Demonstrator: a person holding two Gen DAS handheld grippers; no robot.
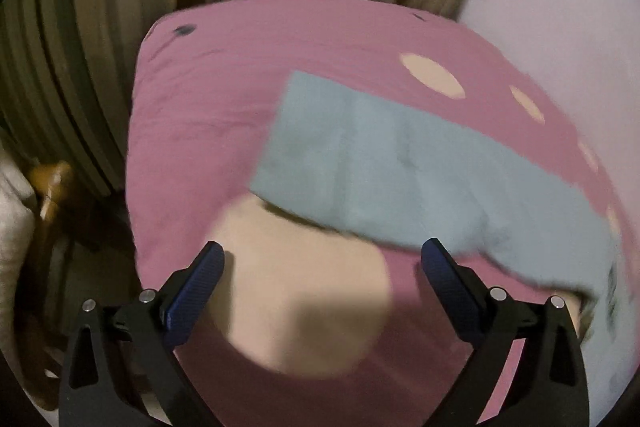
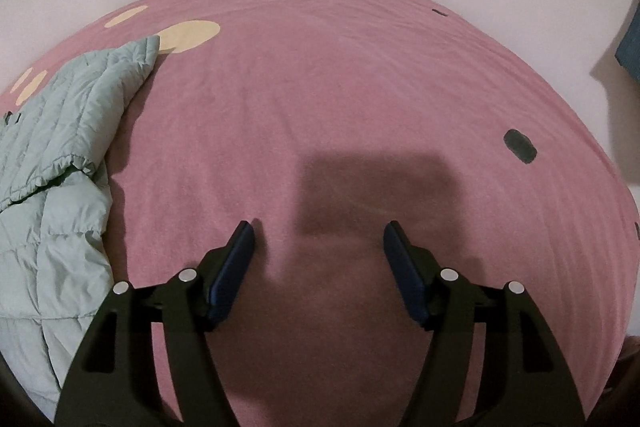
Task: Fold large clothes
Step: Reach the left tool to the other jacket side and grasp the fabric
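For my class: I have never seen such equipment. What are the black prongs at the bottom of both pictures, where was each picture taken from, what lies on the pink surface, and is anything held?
Each pair of prongs is a hand-held two-finger tool; a person carries one in each hand. A wide-angle camera on each looks along its fingers. One picture comes from the left tool, the other from the right tool. Both look down on a pink bedcover with pale spots. On it lies a pale blue-green quilted garment, also seen, blurred, in the left view. Both tools are open and hold nothing.
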